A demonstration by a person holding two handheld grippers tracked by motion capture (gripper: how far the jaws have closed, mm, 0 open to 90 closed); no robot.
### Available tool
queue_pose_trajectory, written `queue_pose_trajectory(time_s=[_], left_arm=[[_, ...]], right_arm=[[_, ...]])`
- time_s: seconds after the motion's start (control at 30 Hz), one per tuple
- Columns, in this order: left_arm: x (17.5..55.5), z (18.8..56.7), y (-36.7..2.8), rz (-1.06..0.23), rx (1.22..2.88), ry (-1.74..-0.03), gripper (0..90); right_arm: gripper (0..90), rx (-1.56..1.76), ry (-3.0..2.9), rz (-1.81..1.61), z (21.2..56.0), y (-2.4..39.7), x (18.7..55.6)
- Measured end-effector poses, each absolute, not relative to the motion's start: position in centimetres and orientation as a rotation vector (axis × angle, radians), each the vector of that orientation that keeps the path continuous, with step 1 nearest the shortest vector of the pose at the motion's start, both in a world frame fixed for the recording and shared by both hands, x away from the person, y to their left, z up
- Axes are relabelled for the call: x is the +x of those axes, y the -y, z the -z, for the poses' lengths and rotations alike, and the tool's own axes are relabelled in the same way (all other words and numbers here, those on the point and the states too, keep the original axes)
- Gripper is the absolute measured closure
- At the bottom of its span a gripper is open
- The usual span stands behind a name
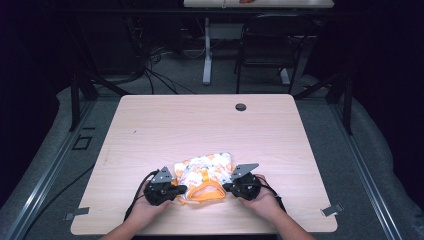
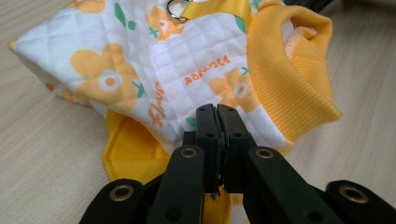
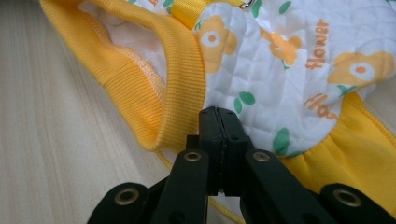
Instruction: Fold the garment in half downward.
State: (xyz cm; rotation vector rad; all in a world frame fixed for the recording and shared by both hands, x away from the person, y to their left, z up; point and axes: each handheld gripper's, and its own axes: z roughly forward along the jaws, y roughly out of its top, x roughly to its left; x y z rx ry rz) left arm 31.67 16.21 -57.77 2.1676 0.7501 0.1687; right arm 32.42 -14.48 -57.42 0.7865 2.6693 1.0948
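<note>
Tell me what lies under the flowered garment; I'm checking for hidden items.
Under the flowered garment only the wooden table shows around its edges. Whatever lies beneath its folds is covered.

The garment [image 2: 187,60] is white quilted cloth with orange flowers, green leaves and orange lettering, edged in yellow ribbing. Both claws are black; the surface [image 1: 175,125] is pale wood-grain.

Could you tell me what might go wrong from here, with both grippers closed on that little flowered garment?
Both the left gripper and the right gripper pinch only the edge of the garment, so the fabric could slip free when lifted. The metal ring on the yellow strap might also snag.
</note>
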Motion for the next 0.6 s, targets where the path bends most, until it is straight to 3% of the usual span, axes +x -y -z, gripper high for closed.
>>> queue_pose_trajectory(time_s=[0.6], left_arm=[[36.6,57.9,-16.6,-0.260,2.140,-0.868,89.1]], right_arm=[[89.6,0.880,-2.628,-1.062,57.3,12.8,34.5]])
